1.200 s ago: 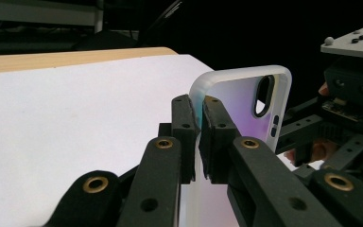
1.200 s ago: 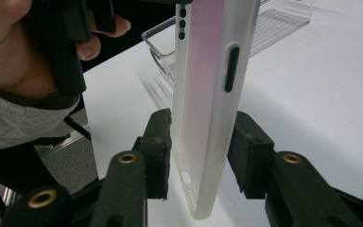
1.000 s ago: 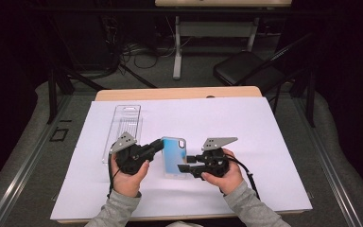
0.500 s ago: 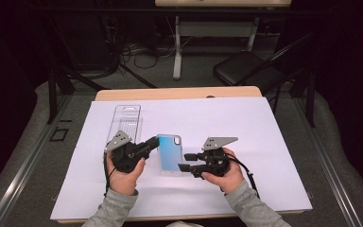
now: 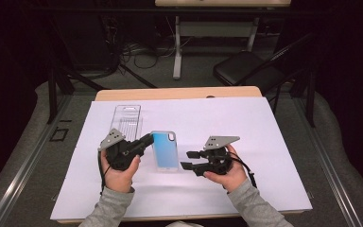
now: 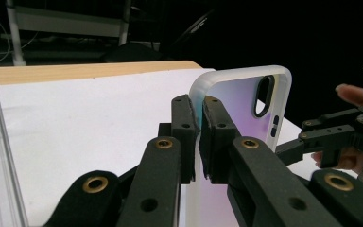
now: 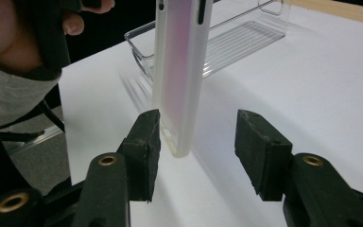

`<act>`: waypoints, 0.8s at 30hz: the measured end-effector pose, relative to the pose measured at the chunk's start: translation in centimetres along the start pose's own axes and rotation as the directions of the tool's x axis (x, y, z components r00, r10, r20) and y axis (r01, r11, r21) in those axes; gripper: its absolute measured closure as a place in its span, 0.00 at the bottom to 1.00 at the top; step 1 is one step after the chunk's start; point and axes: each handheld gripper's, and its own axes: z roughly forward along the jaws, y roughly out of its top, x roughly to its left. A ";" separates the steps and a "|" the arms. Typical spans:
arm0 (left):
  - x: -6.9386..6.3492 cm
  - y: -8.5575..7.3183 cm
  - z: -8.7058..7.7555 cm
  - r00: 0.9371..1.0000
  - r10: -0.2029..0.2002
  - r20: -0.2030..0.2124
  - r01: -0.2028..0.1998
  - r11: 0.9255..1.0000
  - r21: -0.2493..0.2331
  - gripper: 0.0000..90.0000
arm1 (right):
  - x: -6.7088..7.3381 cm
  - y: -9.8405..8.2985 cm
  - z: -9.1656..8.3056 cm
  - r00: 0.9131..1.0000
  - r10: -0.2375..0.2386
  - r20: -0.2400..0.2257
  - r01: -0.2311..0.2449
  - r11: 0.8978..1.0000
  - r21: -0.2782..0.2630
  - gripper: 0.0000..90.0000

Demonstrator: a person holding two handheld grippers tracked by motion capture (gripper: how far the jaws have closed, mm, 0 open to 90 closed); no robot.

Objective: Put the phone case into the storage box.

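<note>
Above the white surface [image 5: 264,142]: the phone case [image 5: 164,150] hangs in the air, between the two hands, just right of the clear plastic tray [image 5: 126,122].
Left tongs [image 6: 196,118]: closed tight on the long side wall of the phone case; the pads pinch only the thin rim.
Right tongs [image 7: 196,144]: about half open, one pad on each side of the lower corner of the case; its jaws have just opened a little wider. The left pad looks very near or touching, the right pad stays well apart, so there is no grip.
Weight: it seems very light, since one pinch at the rim carries it.
Stiffness: probably a soft, bendable rim with a stiffer back plate; a hard squeeze could bend the wall inward.
Surface: the frosted rim should give good friction; the glossy back, blue to pink, looks more slippery.
Weak place: the thin strip beside the camera hole [image 6: 263,96].
Where to take hold: on a side wall near the middle, or across the full width near a corner.
</note>
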 end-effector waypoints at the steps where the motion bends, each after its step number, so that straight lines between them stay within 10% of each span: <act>1: 0.1 0.0 -0.1 1.000 -0.001 -0.004 0.001 1.000 -0.003 0.95 | 0.0 0.0 0.0 1.000 -0.003 0.005 0.003 1.000 0.000 0.57; 24: 2.3 1.5 -2.0 0.997 -0.030 -0.077 0.025 0.997 -0.066 0.95 | -0.6 0.0 -0.9 0.996 -0.071 0.050 0.072 0.997 -0.007 0.44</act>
